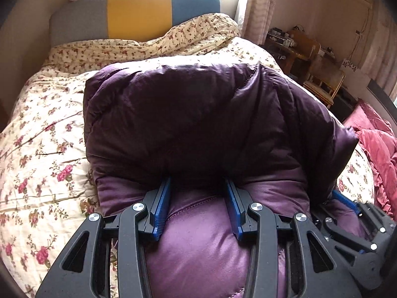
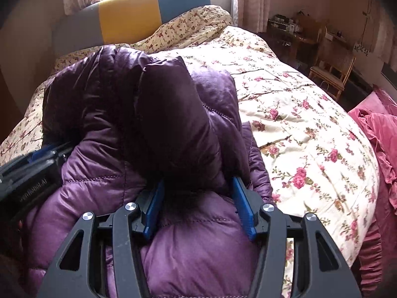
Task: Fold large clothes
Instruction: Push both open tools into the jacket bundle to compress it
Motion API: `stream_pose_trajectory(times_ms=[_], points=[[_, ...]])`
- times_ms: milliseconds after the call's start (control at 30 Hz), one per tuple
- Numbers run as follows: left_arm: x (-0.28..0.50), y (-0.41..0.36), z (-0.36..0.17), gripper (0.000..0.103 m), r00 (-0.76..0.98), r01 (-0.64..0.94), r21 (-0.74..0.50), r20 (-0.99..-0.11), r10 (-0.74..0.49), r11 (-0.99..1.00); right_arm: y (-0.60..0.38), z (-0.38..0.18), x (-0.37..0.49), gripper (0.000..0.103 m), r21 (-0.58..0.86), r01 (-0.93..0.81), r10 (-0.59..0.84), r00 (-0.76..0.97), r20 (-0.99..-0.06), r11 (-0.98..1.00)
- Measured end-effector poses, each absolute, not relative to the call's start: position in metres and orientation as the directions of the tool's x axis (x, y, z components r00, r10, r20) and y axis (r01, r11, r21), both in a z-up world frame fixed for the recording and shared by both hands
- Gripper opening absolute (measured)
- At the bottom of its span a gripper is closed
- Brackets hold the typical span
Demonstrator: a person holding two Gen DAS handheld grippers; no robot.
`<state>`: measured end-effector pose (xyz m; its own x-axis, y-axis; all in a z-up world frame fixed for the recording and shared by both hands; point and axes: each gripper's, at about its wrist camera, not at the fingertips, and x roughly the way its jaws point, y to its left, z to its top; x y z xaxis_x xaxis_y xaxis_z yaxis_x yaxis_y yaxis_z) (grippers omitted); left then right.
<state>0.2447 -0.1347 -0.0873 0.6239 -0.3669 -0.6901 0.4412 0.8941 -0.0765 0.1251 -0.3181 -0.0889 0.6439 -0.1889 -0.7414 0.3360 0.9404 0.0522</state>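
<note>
A puffy purple quilted jacket (image 1: 198, 114) lies on the floral bedspread (image 1: 44, 129), with its far part doubled over toward me in a thick dark fold. My left gripper (image 1: 198, 181) is shut on the near edge of that fold, fabric bulging between the blue pads (image 1: 161, 208). Beside it on the right, my right gripper (image 1: 347, 203) holds the same edge. In the right wrist view the jacket (image 2: 173, 114) bunches up over my right gripper (image 2: 198, 180), which is shut on a thick fold; the left gripper (image 2: 42, 154) shows at the left edge. Both sets of fingertips are buried in fabric.
A grey, yellow and blue headboard (image 1: 139, 12) stands under a bright window at the far end of the bed. To the right are a wooden chair (image 2: 332, 74) and a cluttered desk (image 1: 292, 42). A pink ruffled quilt (image 2: 377, 134) lies along the bed's right edge.
</note>
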Motion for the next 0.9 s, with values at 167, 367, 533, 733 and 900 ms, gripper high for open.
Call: stream_pose_trajectory(times_ms=[167, 367, 533, 733, 900], points=[[0.244, -0.134, -0.087, 0.041, 0.633, 0.441, -0.067, -0.684, -0.363, 0.895, -0.321, -0.064, 0.122, 0.056, 0.065, 0.345, -0.191, 0.655, -0.731, 0.936], [0.241, -0.137, -0.085, 0.041, 0.643, 0.442, -0.056, -0.676, -0.360, 0.895, -0.311, -0.040, 0.125, 0.056, 0.074, 0.338, -0.200, 0.705, -0.680, 0.938], [0.238, -0.138, -0.084, 0.040, 0.654, 0.447, -0.039, -0.668, -0.356, 0.894, -0.312, -0.035, 0.148, 0.057, 0.070, 0.356, -0.223, 0.716, -0.661, 0.932], [0.233, -0.143, -0.084, 0.040, 0.664, 0.450, -0.024, -0.660, -0.352, 0.893, -0.329, -0.062, 0.168, 0.059, 0.079, 0.389, -0.216, 0.656, -0.723, 0.918], [0.229, -0.149, -0.085, 0.040, 0.668, 0.462, -0.009, -0.654, -0.355, 0.887, -0.337, -0.091, 0.172, 0.060, 0.073, 0.367, -0.198, 0.647, -0.736, 0.927]])
